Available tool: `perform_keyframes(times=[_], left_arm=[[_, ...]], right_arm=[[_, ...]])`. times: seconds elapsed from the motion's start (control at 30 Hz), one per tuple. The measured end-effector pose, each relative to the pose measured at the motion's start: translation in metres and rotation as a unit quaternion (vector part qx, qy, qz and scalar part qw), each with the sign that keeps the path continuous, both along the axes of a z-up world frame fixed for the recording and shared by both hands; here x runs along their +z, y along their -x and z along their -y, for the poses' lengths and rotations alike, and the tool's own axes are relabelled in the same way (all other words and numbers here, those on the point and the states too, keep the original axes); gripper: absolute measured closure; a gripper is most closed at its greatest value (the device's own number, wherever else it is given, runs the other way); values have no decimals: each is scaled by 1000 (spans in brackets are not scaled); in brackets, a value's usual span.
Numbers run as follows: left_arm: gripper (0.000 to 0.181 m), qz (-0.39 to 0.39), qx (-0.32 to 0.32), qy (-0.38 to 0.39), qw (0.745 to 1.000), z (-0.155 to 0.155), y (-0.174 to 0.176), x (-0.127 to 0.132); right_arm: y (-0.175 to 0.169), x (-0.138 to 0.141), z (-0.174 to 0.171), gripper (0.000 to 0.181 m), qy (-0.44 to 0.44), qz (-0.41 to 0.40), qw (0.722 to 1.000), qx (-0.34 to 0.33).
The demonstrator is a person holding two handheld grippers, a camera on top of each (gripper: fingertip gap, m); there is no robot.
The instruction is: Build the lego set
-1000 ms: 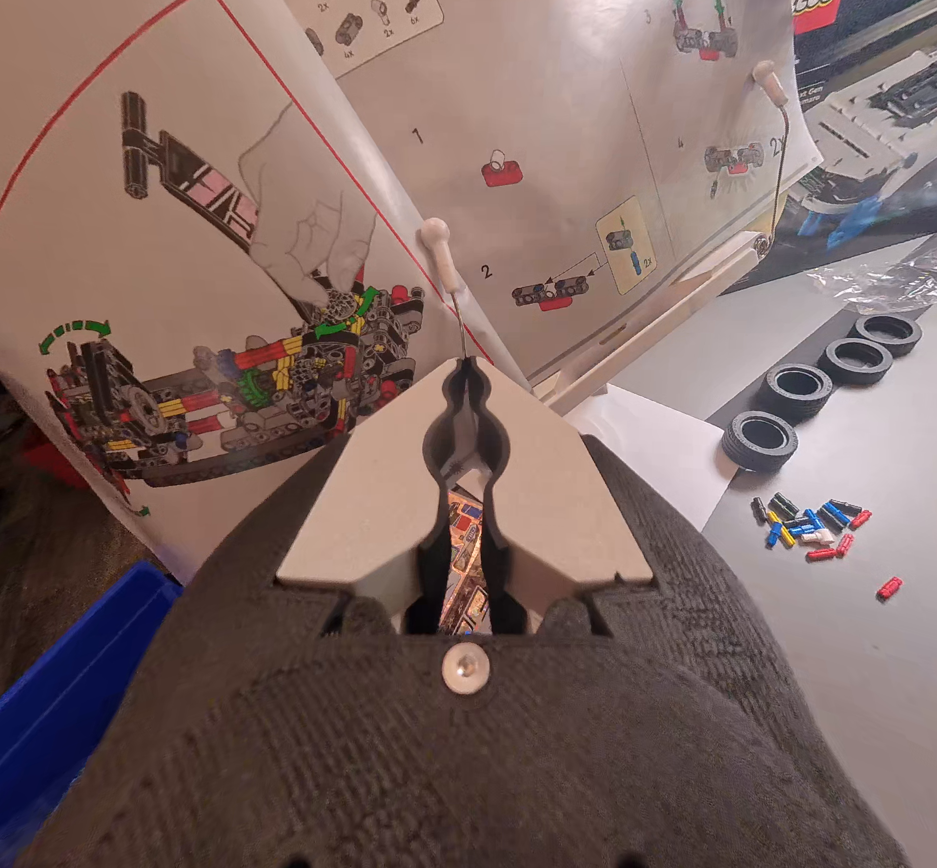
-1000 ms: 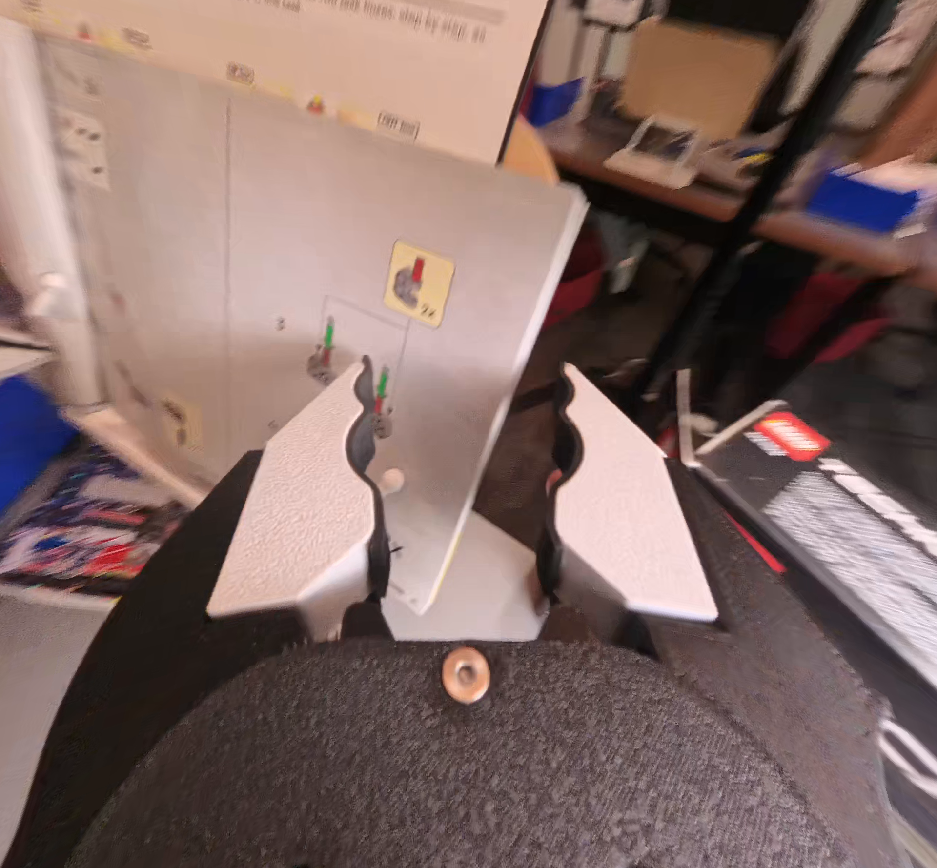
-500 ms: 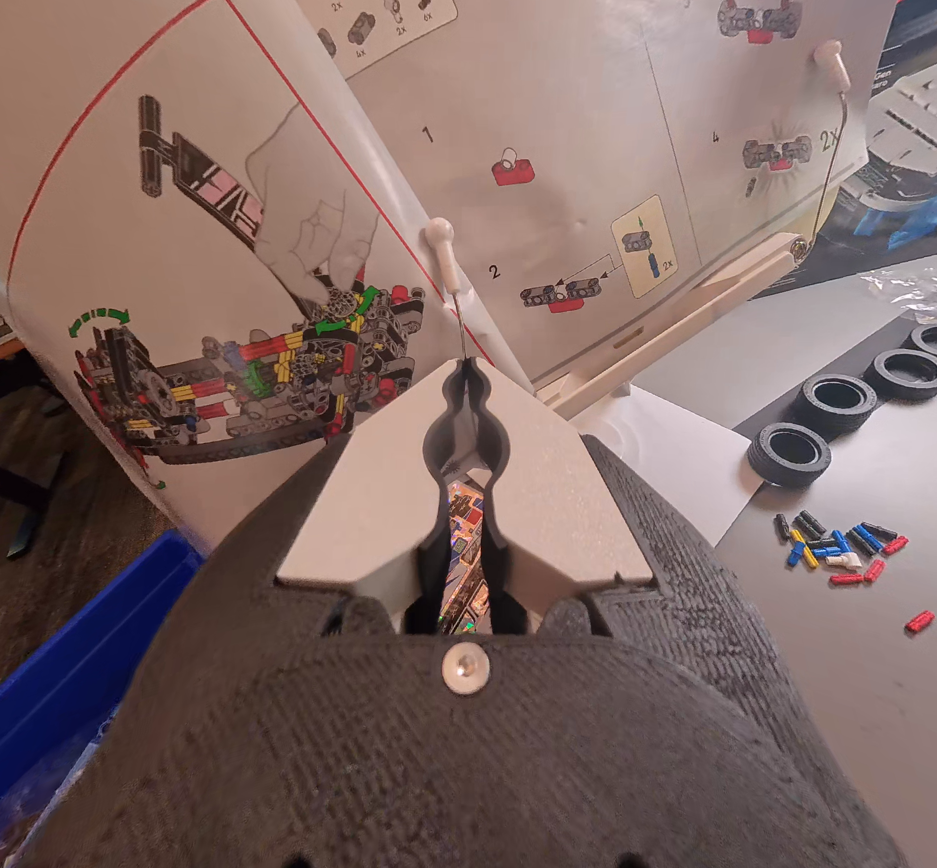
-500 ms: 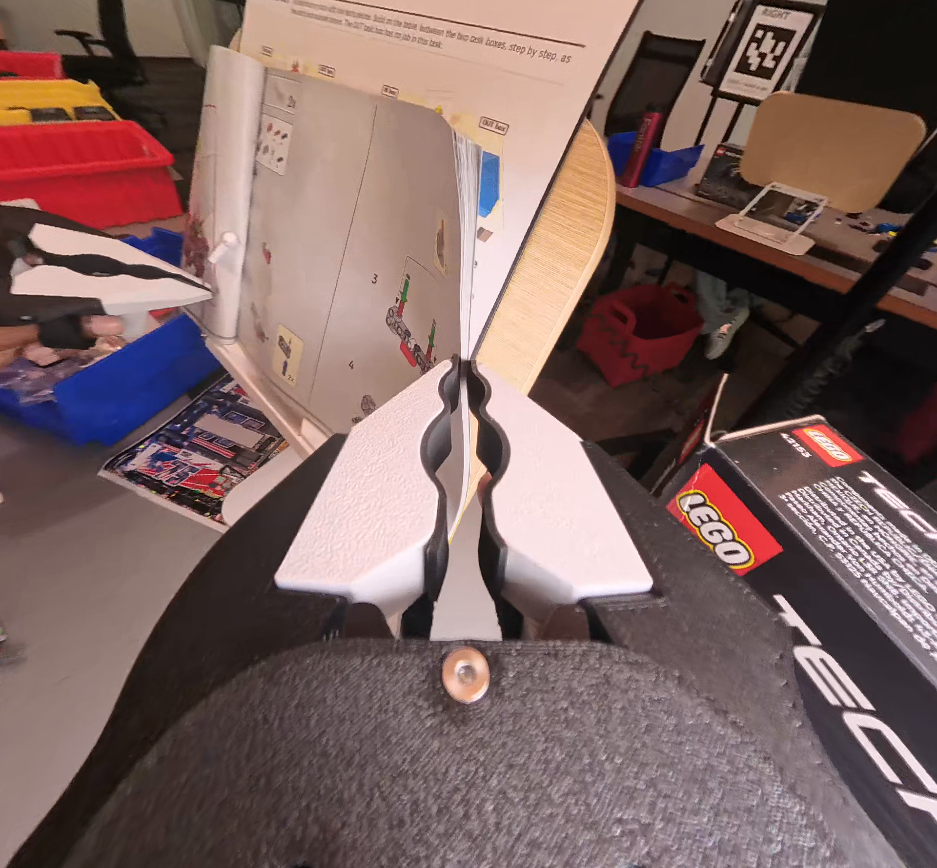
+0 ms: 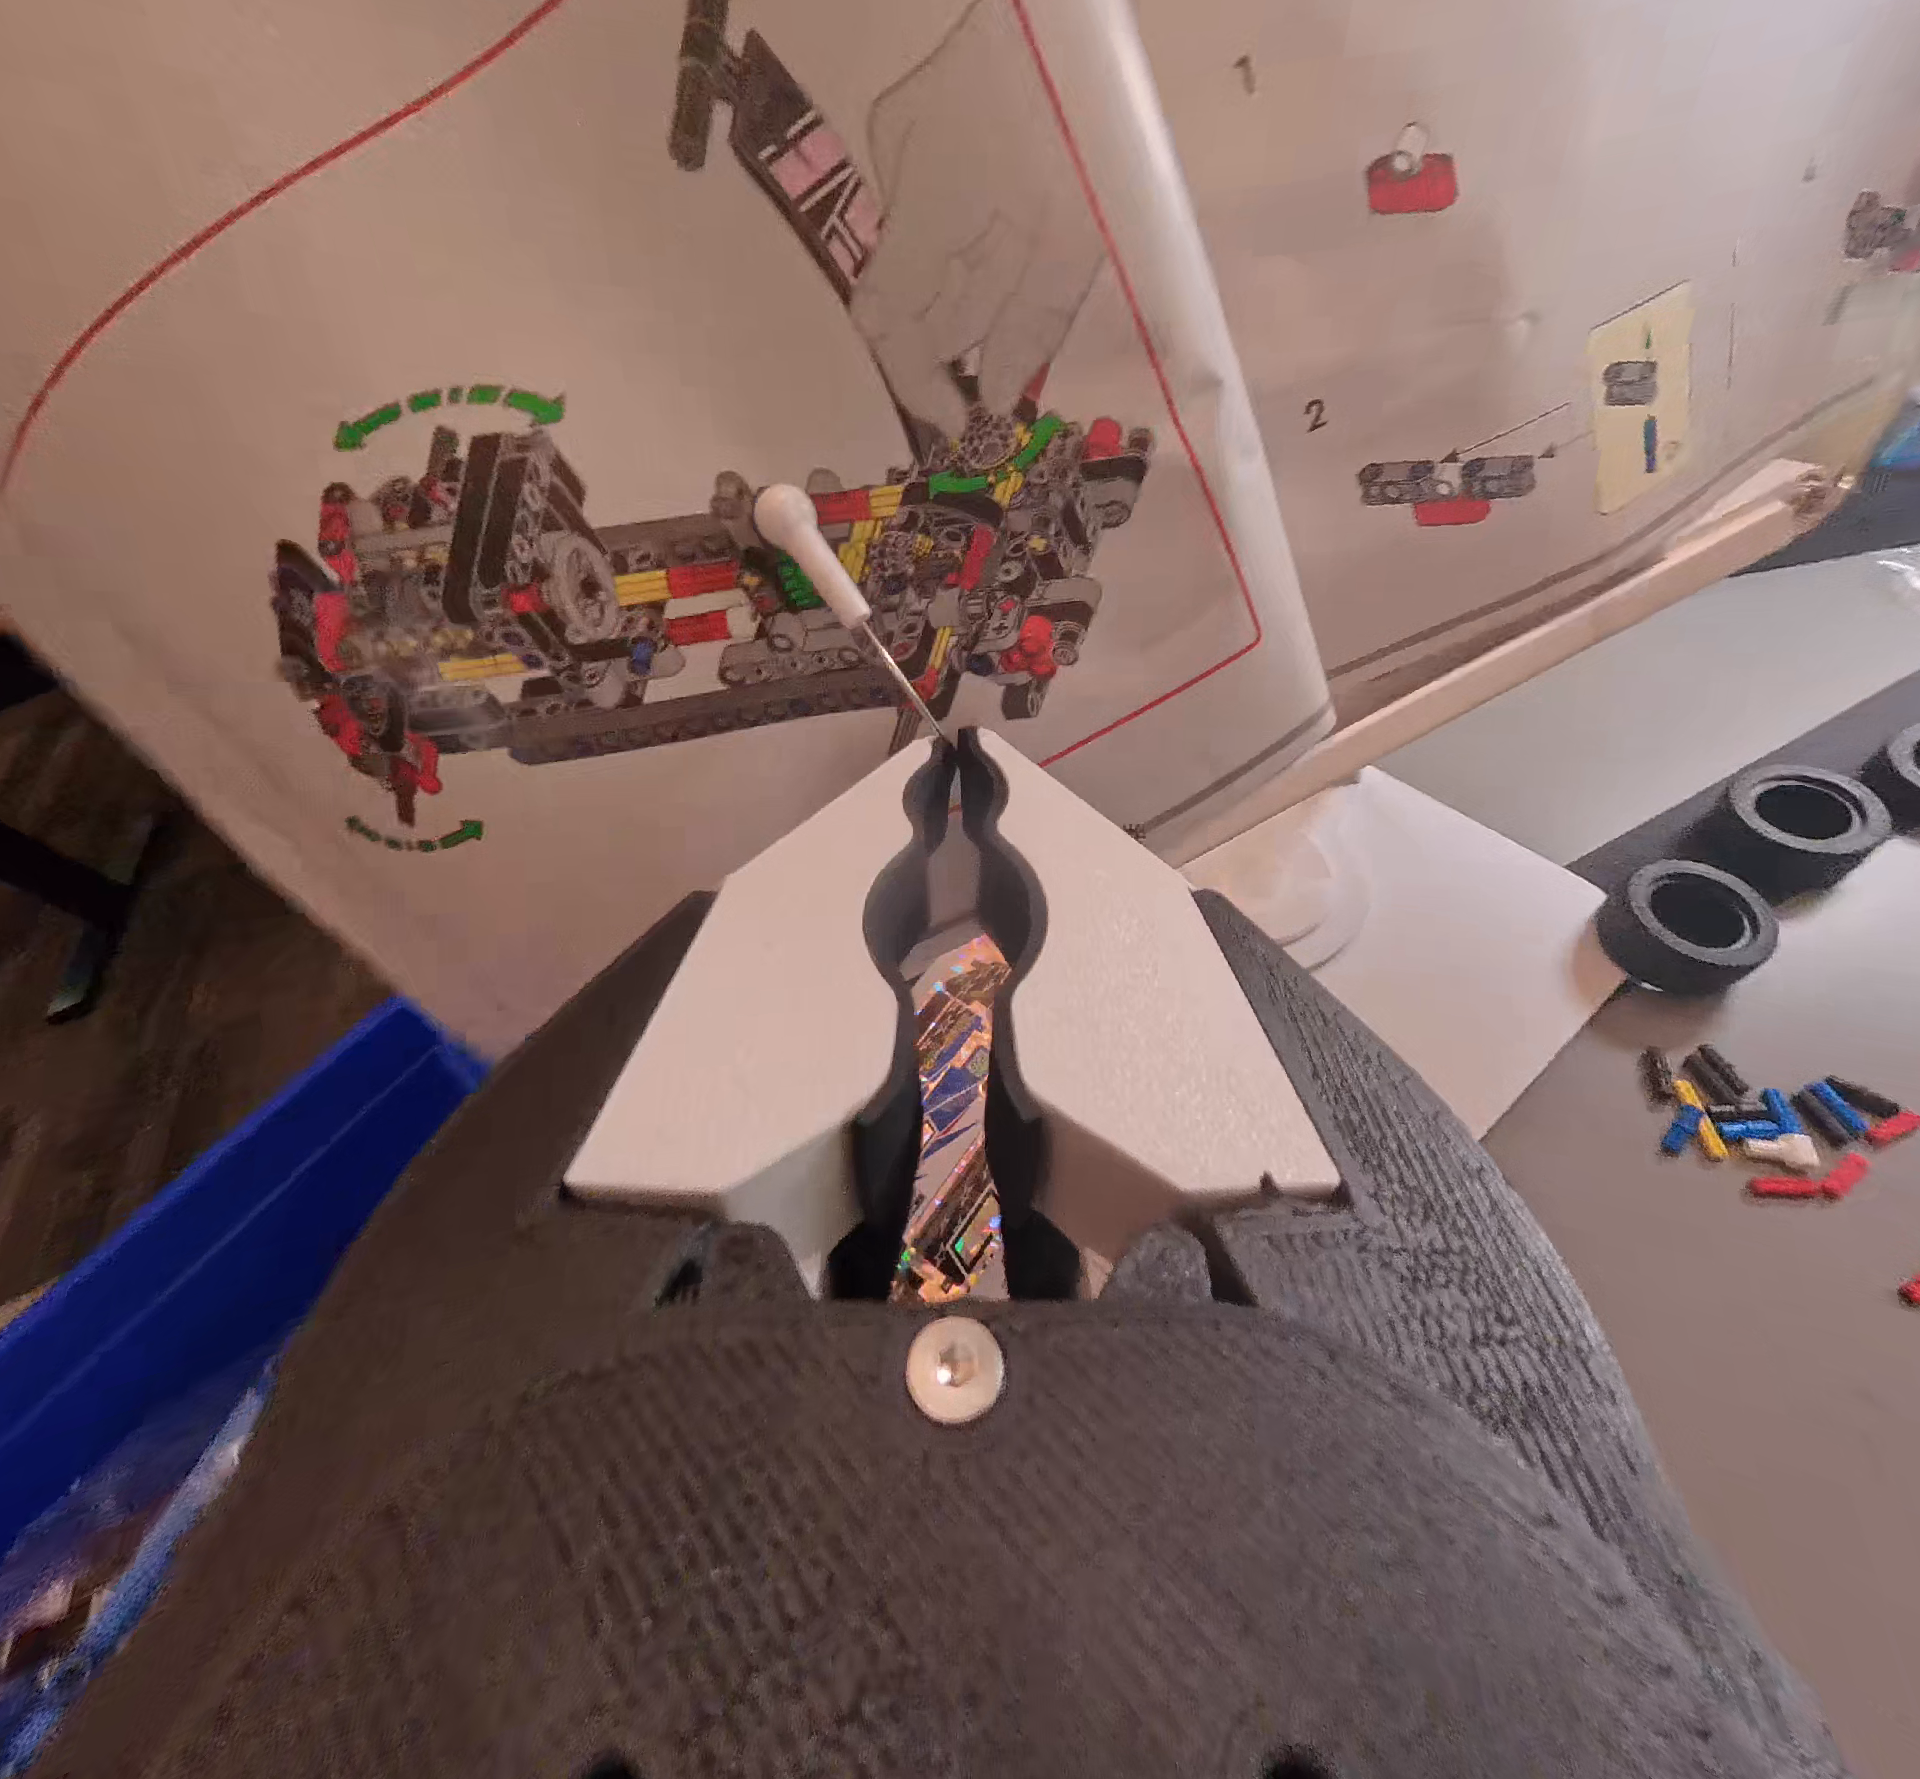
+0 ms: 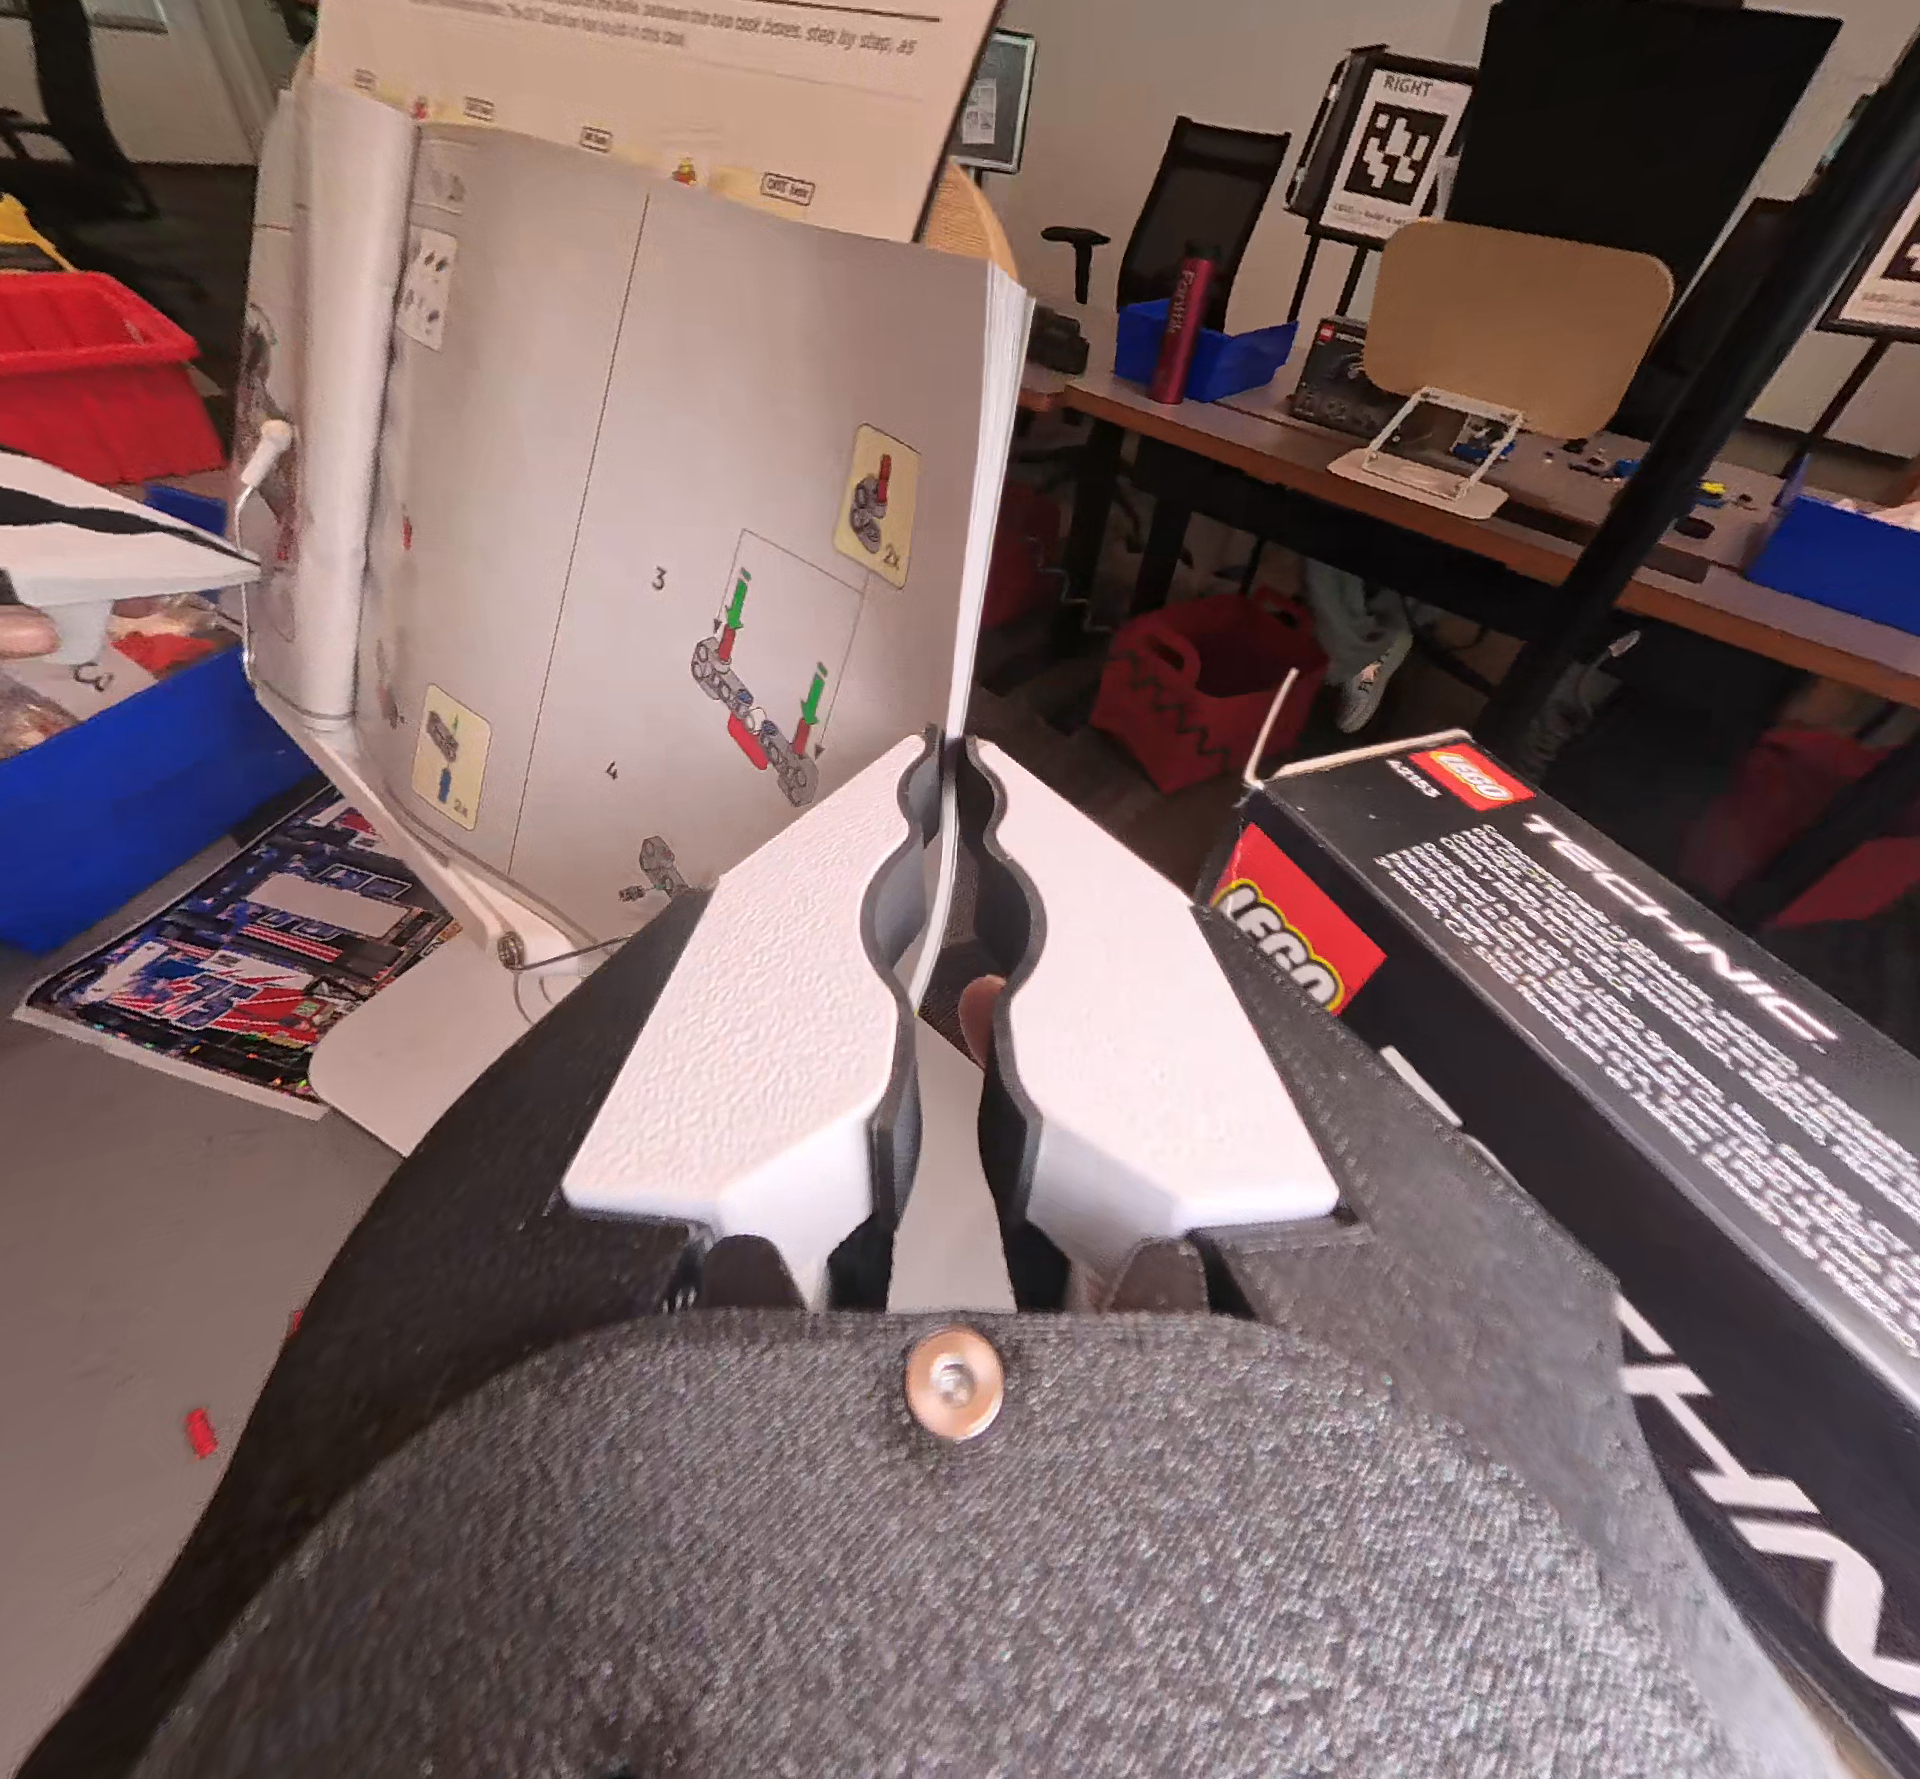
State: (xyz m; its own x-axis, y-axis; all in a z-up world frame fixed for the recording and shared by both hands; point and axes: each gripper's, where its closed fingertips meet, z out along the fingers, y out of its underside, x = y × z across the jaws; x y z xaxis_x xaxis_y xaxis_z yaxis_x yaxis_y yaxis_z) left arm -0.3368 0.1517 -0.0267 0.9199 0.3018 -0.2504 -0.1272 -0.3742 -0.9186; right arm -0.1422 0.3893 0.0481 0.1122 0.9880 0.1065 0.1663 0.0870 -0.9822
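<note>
Left gripper (image 5: 956,742): fingers pressed together at the tips, pinching the thin wire of a white-capped page-holder arm (image 5: 800,540); arm laid across the left-hand page.
Right gripper (image 6: 951,753): fingers closed on the lower outer edge of the right-hand page stack (image 6: 992,482); several sheets possibly in the pinch, count not resolvable.
Instruction booklet (image 6: 675,441): upright on a pale book stand (image 6: 416,846), open to a spread; finished-chassis drawing at left, first small numbered sub-steps at right.
Loose parts: small pile of pins (image 5: 1766,1121) in black, blue, yellow, red and white on the grey table, right of the stand; one stray red piece (image 6: 200,1430) apart from the pile.
Tyres (image 5: 1688,924): black, lying flat in a row beside the pins, unmounted.
Box (image 6: 1558,950): black set box just right of the stand.
Sticker sheet (image 6: 239,960): flat on the table under the stand's left end.
Blue bin (image 6: 125,794): left of the stand, contents unclear.
Done so far: judged nothing assembled; no joined pieces visible in either view.
In hand: judged page-setting only, booklet being fixed at the opening steps.
Left to do: essentially the whole build, starting from the pin pile.
</note>
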Motion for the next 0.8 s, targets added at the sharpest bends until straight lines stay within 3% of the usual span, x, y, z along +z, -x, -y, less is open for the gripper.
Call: perform_keyframes(times=[0.03,0.2,0.3,0.37,0.47,0.53,0.67,0.8], left_arm=[[181,-11,-3,9,1000,1,1,-1],[181,-4,4,15,1000,1,3,-1],[181,12,-2,5,1000,2,4,-2],[181,3,-2,8,1000,3,4,-3],[181,-7,-3,12,1000,2,4,-3],[181,-11,-4,12,1000,2,4,-2],[181,-28,-3,5,1000,3,2,-1],[180,-19,-3,-8,1000,6,2,-1]], right_arm=[[1,1,4,180,-11,-1,1000,3],[11,0,6,180,-19,6,1000,-17],[7,-2,-2,174,-31,13,997,-63],[-1,6,-1,157,-85,8,991,-107],[-8,30,27,152,-174,-17,975,-137],[6,34,72,155,-211,-18,973,-86],[56,-8,156,154,-214,57,975,20],[85,-57,137,156,-296,146,942,-58]])
